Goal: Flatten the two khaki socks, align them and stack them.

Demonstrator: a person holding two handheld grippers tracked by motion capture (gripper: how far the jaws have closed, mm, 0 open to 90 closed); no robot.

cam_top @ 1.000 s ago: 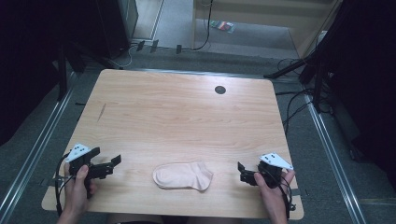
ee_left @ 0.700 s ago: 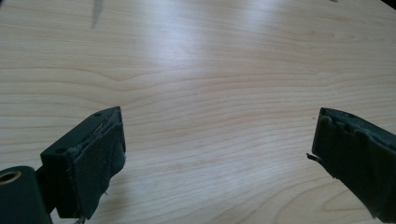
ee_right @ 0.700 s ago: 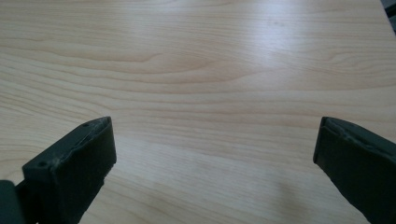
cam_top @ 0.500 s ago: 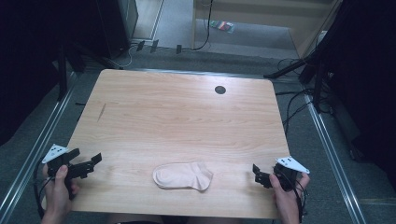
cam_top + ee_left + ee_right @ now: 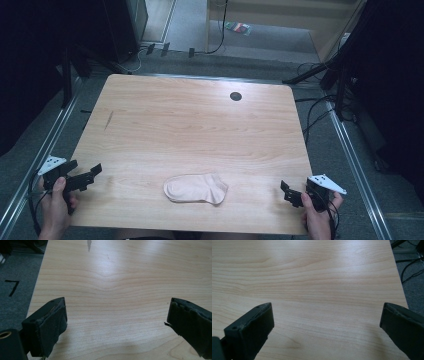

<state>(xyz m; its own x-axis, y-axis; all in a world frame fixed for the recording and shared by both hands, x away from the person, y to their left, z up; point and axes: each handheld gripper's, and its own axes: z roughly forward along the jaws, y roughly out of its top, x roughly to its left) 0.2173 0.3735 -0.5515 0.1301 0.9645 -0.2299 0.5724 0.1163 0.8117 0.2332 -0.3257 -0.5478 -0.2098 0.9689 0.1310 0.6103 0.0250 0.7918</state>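
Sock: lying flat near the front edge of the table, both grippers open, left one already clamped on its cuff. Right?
Not clamped. In the high view the left gripper sits at the table's left edge, well apart from the sock. The right gripper is open too.

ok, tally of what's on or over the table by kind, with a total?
Sock, pale pink, lying flat near the front edge of the table: 1
Grippers, both open and holding nothing, left gripper at the left edge and right gripper near the front right corner: 2
Dark round hole in the tabletop, toward the far edge: 1
Total: 4
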